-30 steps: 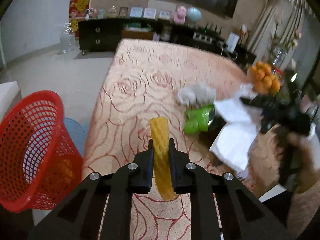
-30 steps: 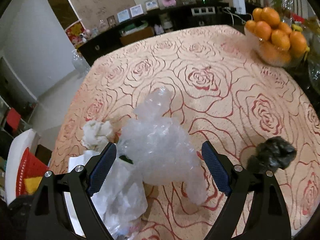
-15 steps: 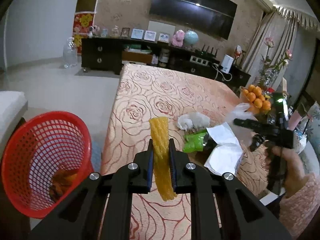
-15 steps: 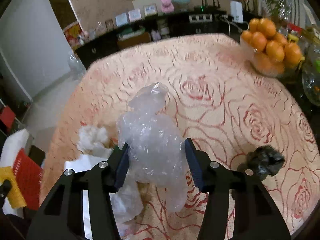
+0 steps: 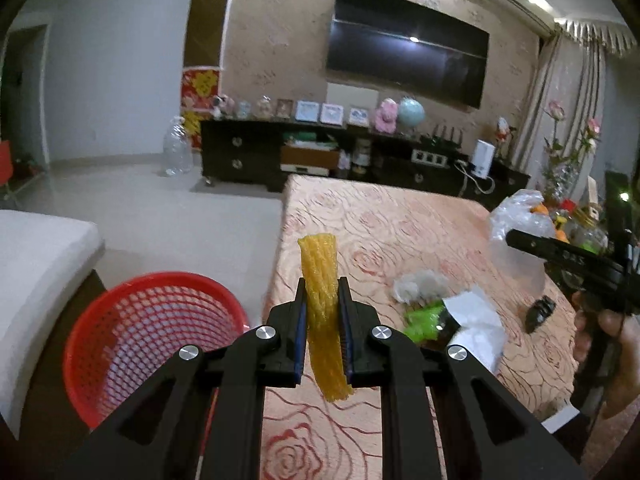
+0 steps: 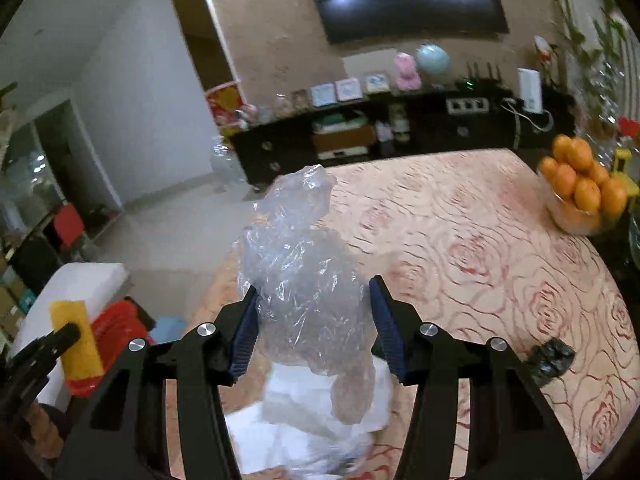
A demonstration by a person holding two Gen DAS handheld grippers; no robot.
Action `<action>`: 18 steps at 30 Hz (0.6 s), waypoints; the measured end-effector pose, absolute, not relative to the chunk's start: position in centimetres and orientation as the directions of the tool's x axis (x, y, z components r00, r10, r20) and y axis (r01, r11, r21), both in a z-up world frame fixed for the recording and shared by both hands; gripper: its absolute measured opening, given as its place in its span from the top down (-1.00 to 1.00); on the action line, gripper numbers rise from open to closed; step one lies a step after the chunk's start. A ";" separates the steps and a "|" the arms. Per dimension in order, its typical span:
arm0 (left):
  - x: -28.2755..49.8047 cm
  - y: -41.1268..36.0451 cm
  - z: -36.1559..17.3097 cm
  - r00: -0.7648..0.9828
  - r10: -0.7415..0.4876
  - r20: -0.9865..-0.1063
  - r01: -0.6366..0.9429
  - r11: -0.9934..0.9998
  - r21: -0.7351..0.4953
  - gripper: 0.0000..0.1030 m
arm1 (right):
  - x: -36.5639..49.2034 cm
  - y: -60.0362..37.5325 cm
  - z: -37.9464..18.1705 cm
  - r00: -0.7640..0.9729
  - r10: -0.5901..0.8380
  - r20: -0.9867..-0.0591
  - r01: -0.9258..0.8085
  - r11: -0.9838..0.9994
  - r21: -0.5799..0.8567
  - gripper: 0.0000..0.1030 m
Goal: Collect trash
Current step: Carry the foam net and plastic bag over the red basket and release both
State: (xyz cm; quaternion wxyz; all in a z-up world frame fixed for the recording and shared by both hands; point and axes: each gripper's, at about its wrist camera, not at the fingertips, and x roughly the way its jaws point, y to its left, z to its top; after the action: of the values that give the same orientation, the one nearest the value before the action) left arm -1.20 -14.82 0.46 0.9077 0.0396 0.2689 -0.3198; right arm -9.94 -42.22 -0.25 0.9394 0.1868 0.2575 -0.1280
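Note:
My left gripper is shut on a yellow ribbed foam strip, which stands upright between the pads above the table's left edge. A red mesh basket stands on the floor just to its left. My right gripper is shut on a crumpled clear plastic bag, held up off the rose-patterned tablecloth. Below the bag lies white paper. On the cloth lie a white tissue wad, a green wrapper and a black crumpled scrap.
A bowl of oranges sits at the table's right edge. A white cushioned seat stands left of the basket. A dark cabinet lines the far wall beyond open floor. A hand holds the right gripper's handle.
My right gripper's jaws closed on the clear bag and lifted it off the table. Both grippers rose and tilted up, the left still carrying the yellow strip.

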 end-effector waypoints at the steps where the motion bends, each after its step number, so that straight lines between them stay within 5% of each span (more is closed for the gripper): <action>1: -1.1 -14.4 0.8 0.662 -0.551 -0.508 0.591 0.801 -0.098 0.74 | -9.8 -41.6 0.0 0.840 -0.133 -0.525 0.321 0.904 0.284 0.01; 18: 2.9 -5.9 2.4 0.802 -0.322 -0.503 0.364 0.931 -0.015 0.74 | -2.7 -28.9 2.4 0.828 0.146 -0.541 -0.012 0.970 0.244 0.01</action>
State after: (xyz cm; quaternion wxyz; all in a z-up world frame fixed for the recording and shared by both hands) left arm 2.91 -5.90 2.37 0.9483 0.0413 0.2576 -0.1809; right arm -2.65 -28.94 2.38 0.9491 0.1156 0.2899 0.0416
